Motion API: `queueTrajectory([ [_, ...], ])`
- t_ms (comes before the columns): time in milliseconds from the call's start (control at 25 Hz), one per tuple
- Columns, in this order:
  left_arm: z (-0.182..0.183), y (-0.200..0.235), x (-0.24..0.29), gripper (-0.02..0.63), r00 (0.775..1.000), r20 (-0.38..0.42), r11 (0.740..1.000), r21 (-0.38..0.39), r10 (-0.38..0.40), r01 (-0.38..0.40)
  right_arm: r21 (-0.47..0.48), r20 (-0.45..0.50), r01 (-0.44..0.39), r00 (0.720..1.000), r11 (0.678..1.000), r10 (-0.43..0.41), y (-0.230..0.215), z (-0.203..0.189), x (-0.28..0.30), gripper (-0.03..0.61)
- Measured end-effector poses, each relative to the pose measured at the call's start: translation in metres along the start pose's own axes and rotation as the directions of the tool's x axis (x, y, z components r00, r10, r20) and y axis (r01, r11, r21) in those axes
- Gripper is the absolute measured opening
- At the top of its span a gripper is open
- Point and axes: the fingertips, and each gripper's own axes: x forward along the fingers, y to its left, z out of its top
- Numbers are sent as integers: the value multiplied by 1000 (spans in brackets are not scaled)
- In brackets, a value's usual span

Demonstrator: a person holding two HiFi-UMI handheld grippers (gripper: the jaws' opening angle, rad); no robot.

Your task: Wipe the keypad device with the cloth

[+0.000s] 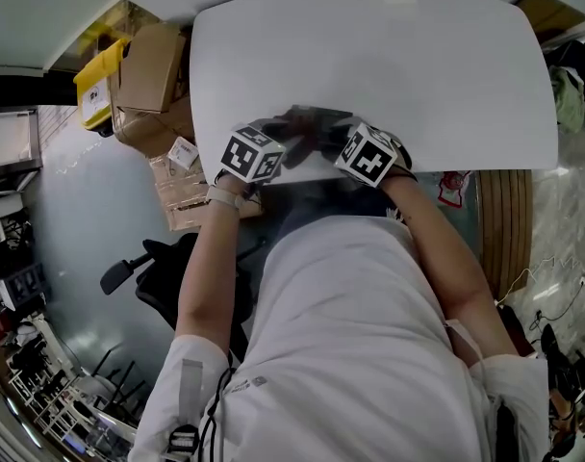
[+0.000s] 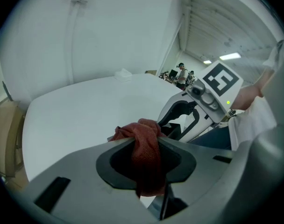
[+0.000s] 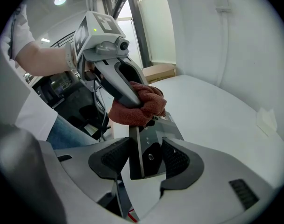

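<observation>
Nearest, at 6 o'clock in the head view, is the person's white T-shirt (image 1: 350, 354), with two forearms reaching toward 12. The two grippers, each with one marker cube, meet at the near edge of one white table (image 1: 389, 65).

The left gripper (image 2: 149, 146) has its jaws pinched tight on one red cloth (image 2: 143, 130), which bunches up above them. The right gripper (image 3: 146, 157) has its jaws clamped on the two sides of one dark grey keypad device (image 3: 157, 130), which points away toward 12 o'clock. The cloth lies pressed on the device's far end, between the two grippers.

Farther off in the head view are one black office chair (image 1: 153, 268) at 8 o'clock, and at least two cardboard boxes (image 1: 148, 65) and one yellow bin (image 1: 98, 75) at 10 o'clock.
</observation>
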Motion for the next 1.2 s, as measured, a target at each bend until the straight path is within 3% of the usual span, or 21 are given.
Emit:
queueTrajectory([
  [240,2,4,8,110,999,-42,1000,16,-16,17,-8,-13,-9,1000,1000,9,-3,-1,1,215],
  [1080,6,29,42,112,988,-109,991,-91,-108,98,-3,-38,-33,999,999,33,0,-1,1,215],
  [1200,8,34,49,112,989,-117,992,-97,-93,82,-2,-42,-34,999,999,34,-1,-1,0,215],
])
